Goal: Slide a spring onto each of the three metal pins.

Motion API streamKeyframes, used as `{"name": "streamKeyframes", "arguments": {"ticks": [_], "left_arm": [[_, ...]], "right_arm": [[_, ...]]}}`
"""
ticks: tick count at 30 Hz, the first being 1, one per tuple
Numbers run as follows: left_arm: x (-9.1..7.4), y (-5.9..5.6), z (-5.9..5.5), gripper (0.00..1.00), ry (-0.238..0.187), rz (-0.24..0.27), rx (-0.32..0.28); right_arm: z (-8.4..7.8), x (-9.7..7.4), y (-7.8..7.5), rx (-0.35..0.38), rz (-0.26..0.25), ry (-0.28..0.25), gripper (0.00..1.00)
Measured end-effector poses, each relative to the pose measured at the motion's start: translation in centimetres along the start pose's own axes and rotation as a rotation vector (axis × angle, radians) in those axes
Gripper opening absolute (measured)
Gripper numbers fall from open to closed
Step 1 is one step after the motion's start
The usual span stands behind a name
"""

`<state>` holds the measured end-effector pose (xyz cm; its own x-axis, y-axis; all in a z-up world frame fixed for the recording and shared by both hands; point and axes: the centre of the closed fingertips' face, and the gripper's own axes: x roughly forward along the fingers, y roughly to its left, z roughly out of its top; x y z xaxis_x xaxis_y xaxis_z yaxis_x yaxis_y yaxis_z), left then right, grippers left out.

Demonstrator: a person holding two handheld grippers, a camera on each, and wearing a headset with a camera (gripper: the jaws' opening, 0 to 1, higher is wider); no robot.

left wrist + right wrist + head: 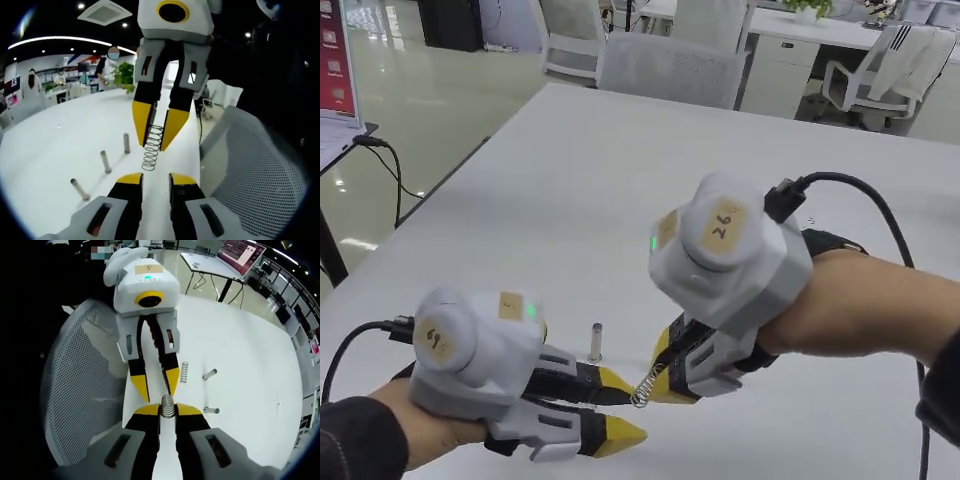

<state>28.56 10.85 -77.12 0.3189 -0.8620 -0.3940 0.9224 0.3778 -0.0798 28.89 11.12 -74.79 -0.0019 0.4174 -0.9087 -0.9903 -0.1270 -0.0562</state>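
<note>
Right hand-held gripper [662, 375] is pinching a spring [151, 150] by one end, w/ the rest dangling toward the left hand-held gripper [156, 180], whose jaws are sitting slightly apart, not gripping anything. Three pins [105, 161] are standing on the surface [620, 200], just ahead-left of the left gripper.

A tan sticker [723, 222] on the round top of the right gripper [660, 385] carries a handwritten 26. Left of that gripper and lower, the left gripper [626, 408] wears a second sticker [437, 340] whose number may be 19; the angle is poor.
</note>
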Motion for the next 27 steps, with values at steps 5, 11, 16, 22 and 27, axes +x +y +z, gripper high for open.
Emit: {"name": "streamKeyframes", "arguments": {"ticks": [5, 11, 16, 22, 27], "left_arm": [[-0.2, 0.4, 0.2, 0.18, -0.013, 0.017, -0.025], [-0.2, 0.4, 0.3, 0.20, -0.021, 0.021, -0.033], [-0.3, 0.6, 0.3, 0.25, -0.026, 0.029, -0.050], [-0.7, 1.1, 0.3, 0.29, -0.031, 0.051, -0.076], [-1.1, 1.7, 0.2, 0.34, -0.036, 0.078, -0.097]], "right_arm": [[-1.0, -0.5, -1.0, 0.020, -0.017, 0.021, 0.07], [-1.7, -1.1, -2.7, 0.035, -0.047, 0.046, 0.08], [-2.5, -1.5, -4.4, 0.045, -0.082, 0.073, 0.08], [-3.1, -1.5, -6.2, 0.052, -0.122, 0.100, 0.08], [-3.3, -1.1, -6.9, 0.057, -0.126, 0.107, 0.08]]}}
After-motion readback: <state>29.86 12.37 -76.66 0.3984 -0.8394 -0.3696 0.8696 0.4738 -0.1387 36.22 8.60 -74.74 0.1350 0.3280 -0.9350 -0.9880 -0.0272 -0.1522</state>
